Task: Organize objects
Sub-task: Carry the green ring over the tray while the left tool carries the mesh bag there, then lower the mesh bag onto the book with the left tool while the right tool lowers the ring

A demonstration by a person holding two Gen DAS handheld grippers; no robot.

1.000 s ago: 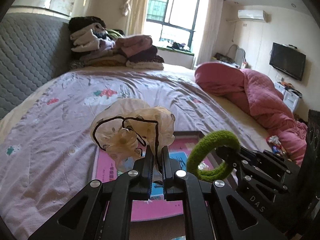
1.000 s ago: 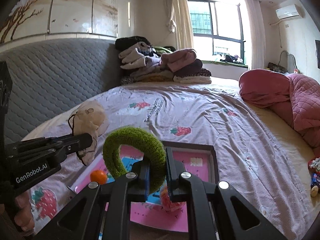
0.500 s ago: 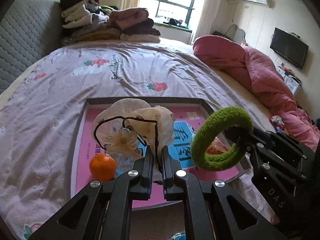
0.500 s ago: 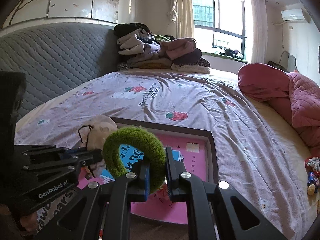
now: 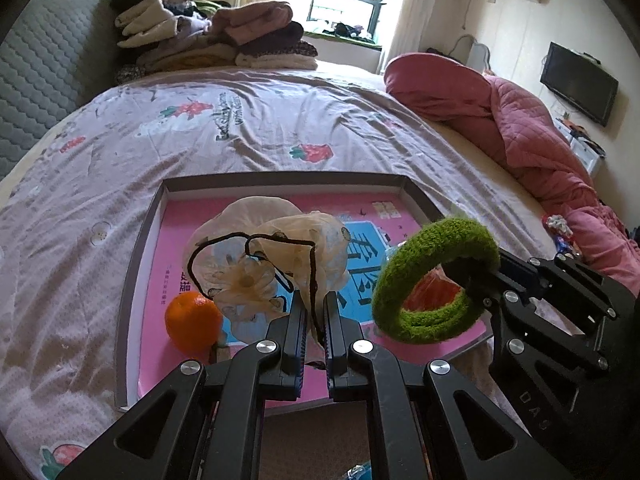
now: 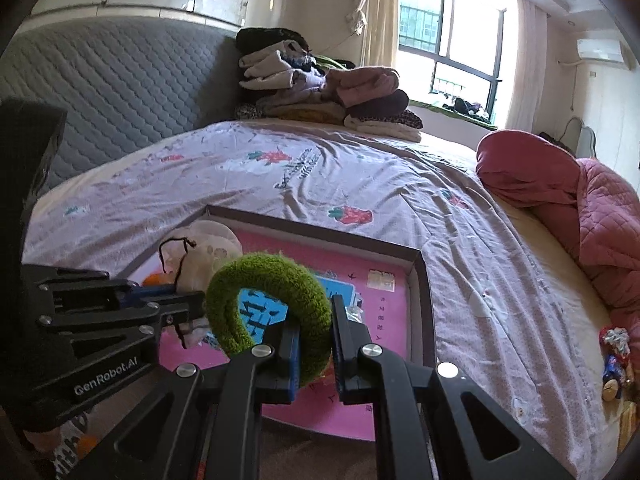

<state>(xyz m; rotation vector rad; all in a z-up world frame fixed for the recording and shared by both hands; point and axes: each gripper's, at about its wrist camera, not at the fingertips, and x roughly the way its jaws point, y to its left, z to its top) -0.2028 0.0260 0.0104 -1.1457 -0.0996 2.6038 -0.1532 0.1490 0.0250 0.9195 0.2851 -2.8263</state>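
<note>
Right now, going left to right: round orange tangerine [image 5: 193, 321] sits on the tray floor at about 8 o'clock in the left wrist view, touching nothing of mine. Tray is a shallow rectangular cardboard box lid with grey rim and pink printed floor [image 5: 141, 240], lying on the lilac strawberry-print bedsheet [image 5: 248, 120].

My left gripper [image 5: 315, 316] has its jaws pressed nearly together, pinching the neck of a cream translucent drawstring pouch with a thin black cord [image 5: 264, 256]. Pouch stands bunched above the fingertips, over the left half of the tray, just beside the tangerine; can't tell if its bottom touches the floor.

At 3 o'clock from it, my right gripper [image 6: 314, 340] is clamped on a fuzzy green knitted ring, like a thick scrunchie [image 6: 272, 304]. Ring is held upright on edge over the right part of the tray, not resting on it. Something red-orange and crinkly shows through the ring's hole in the left wrist view; can't identify it.

Step, my guess: both items are carried over the tray, placing phase, nothing released yet.

Next needs: lower each until it meets the pink floor, then spread the jaws. Keep the pouch clear of the tangerine, mind the cord snagging on a finger, and lay the ring flat so it doesn't roll.
</note>
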